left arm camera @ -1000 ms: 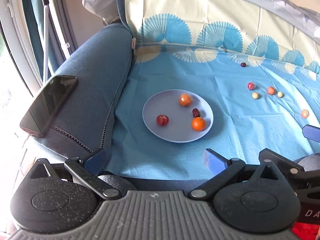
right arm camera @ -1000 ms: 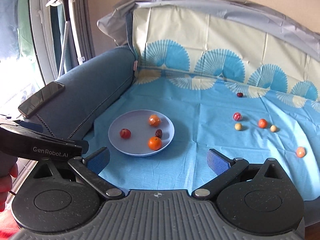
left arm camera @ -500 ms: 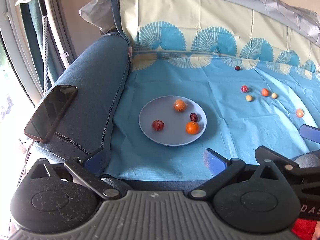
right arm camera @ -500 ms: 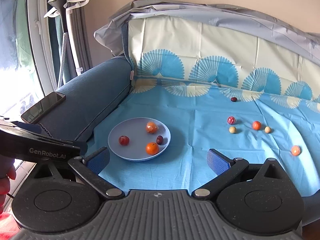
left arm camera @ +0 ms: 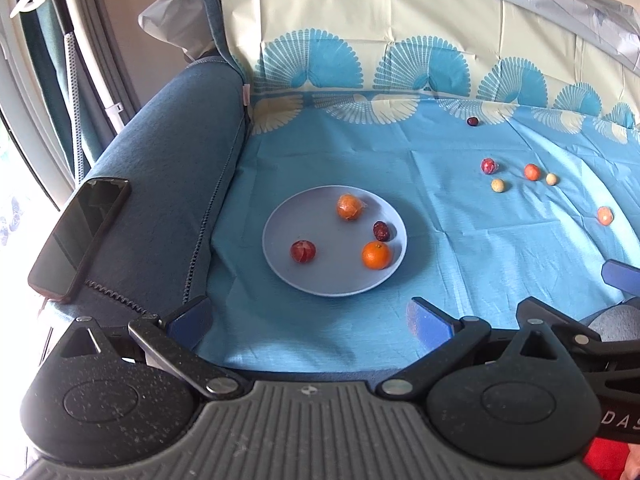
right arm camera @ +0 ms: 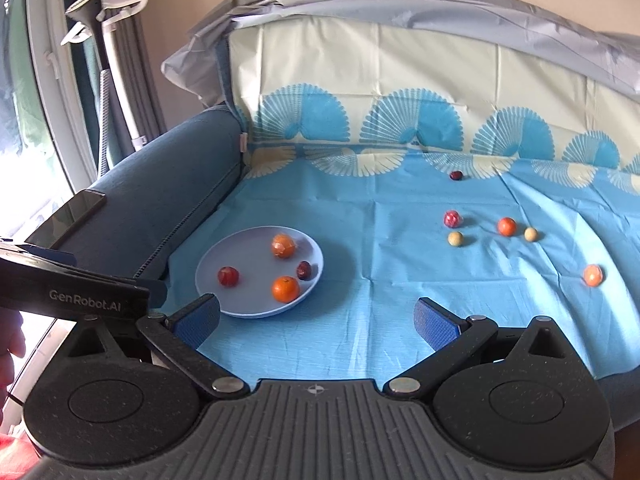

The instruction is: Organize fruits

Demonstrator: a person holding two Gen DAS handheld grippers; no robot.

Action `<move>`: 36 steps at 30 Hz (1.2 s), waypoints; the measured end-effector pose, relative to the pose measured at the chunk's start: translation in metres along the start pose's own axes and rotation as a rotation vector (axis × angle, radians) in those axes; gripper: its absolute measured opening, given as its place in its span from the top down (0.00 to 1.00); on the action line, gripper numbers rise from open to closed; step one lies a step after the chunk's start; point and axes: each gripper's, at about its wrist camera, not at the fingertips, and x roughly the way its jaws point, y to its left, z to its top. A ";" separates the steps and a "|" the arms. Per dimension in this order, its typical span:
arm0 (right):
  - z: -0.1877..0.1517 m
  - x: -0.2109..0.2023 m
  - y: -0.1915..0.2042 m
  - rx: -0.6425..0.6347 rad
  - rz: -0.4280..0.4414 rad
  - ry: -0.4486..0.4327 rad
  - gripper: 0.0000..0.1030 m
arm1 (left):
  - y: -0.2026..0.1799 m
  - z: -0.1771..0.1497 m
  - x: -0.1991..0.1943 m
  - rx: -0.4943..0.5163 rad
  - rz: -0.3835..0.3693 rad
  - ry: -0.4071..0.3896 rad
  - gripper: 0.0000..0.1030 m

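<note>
Blue-padded fingers of the right gripper stand wide apart and hold nothing, hovering above the near edge of a sofa seat covered by a light blue patterned cloth. The left gripper is likewise spread and empty, just beside it. Ahead of both sits a pale lavender plate holding four fruits: a bare orange, a second orange in clear wrap, a dark red fruit and a small dark date-like one. Well apart to the right, six more small fruits lie loose on the cloth, among them a lone wrapped orange nearest the right gripper. A phone rests on the sofa arm. These fruits look light, round and likely to roll on soft fabric; closing gently across the widest middle, from above, seems safest.
</note>
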 end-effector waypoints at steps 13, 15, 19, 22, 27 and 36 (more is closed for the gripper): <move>0.005 0.025 -0.078 0.119 -0.165 -0.007 0.01 | -0.059 0.040 0.052 0.029 -0.082 0.038 0.00; 0.009 0.031 -0.100 0.149 -0.203 -0.016 0.01 | -0.076 0.053 0.064 0.027 -0.118 0.035 0.00; 0.021 0.049 -0.143 0.172 -0.287 -0.047 0.01 | -0.122 0.081 0.092 0.050 -0.160 0.013 0.00; 0.031 0.074 -0.182 0.208 -0.337 -0.052 0.01 | -0.160 0.103 0.124 0.072 -0.178 -0.011 0.00; 0.044 0.141 -0.248 0.236 -0.405 -0.022 0.01 | -0.227 0.140 0.194 0.099 -0.258 -0.002 0.00; 0.046 0.277 -0.329 0.168 -0.461 0.084 0.01 | -0.289 0.154 0.299 0.191 -0.245 0.055 0.00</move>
